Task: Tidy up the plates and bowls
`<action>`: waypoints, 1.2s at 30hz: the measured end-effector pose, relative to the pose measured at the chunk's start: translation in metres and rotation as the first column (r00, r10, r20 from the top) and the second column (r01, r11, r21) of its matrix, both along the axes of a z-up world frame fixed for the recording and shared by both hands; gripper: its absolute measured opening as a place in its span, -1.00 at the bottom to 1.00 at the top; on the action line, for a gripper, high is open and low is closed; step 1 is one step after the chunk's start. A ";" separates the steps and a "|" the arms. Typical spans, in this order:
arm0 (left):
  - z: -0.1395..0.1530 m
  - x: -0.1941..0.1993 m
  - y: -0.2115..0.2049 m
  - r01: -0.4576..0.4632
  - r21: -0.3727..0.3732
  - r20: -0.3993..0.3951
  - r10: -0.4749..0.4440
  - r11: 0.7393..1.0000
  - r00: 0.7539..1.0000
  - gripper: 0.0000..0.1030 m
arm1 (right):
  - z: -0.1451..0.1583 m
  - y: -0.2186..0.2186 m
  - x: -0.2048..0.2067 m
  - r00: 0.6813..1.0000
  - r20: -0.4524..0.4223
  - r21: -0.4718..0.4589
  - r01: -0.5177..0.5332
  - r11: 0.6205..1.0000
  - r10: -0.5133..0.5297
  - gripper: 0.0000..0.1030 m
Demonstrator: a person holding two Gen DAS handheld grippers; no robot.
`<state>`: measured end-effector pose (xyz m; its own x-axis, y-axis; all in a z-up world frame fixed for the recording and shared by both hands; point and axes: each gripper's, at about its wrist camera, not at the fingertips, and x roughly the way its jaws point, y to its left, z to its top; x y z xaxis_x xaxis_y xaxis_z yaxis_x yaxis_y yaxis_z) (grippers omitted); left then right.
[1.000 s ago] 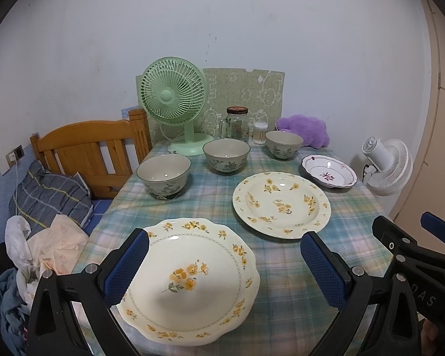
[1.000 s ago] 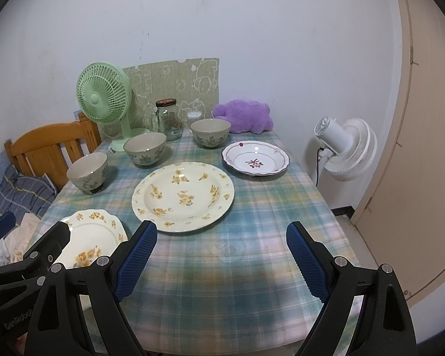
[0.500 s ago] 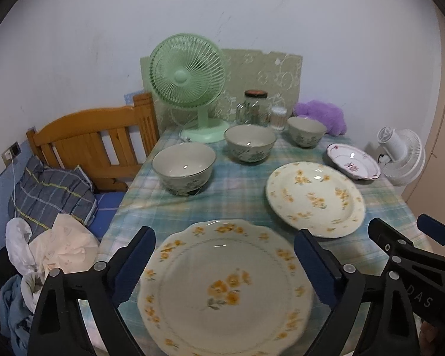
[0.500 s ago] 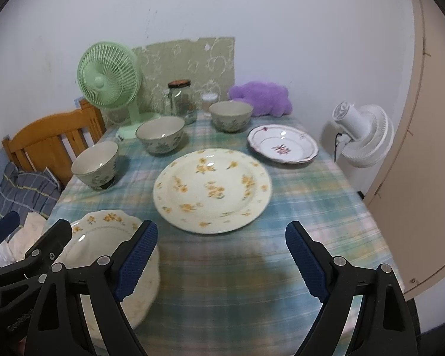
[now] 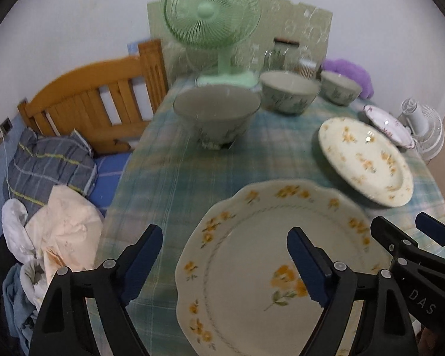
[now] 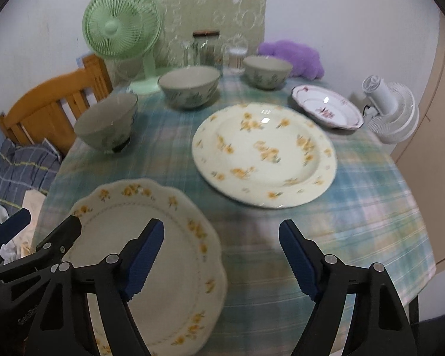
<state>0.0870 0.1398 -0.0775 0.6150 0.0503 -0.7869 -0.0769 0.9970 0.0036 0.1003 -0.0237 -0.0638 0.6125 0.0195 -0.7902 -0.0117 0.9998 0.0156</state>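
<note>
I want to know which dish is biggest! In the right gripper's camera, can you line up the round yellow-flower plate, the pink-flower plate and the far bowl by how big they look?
1. Round yellow-flower plate, easily the largest.
2. Pink-flower plate.
3. Far bowl, smallest-looking, but it stands farthest away, so that is less sure.
</note>
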 end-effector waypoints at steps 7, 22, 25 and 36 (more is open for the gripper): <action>-0.030 0.011 0.012 0.014 -0.021 -0.090 -0.016 1.000 0.996 0.50 | -0.032 0.017 0.009 0.996 -0.090 0.004 0.011 1.000 -0.010 0.37; -0.045 0.020 0.012 0.085 -0.055 -0.141 -0.092 0.995 0.986 0.22 | -0.057 0.024 0.016 0.985 -0.159 -0.016 0.061 0.998 -0.062 0.17; -0.045 0.023 0.013 0.097 -0.060 -0.159 -0.105 0.994 0.982 0.22 | -0.057 0.024 0.017 0.983 -0.172 -0.014 0.067 0.998 -0.069 0.17; -0.027 0.025 0.003 0.135 -0.058 -0.188 -0.143 0.989 0.972 0.23 | -0.032 0.016 0.015 0.980 -0.173 -0.037 0.095 0.995 -0.100 0.13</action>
<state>0.1122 0.1430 -0.1040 0.4518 -0.0631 -0.8899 0.0601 0.9974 -0.0402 0.1151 -0.0073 -0.0962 0.4629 -0.0573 -0.8845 0.0858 0.9961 -0.0197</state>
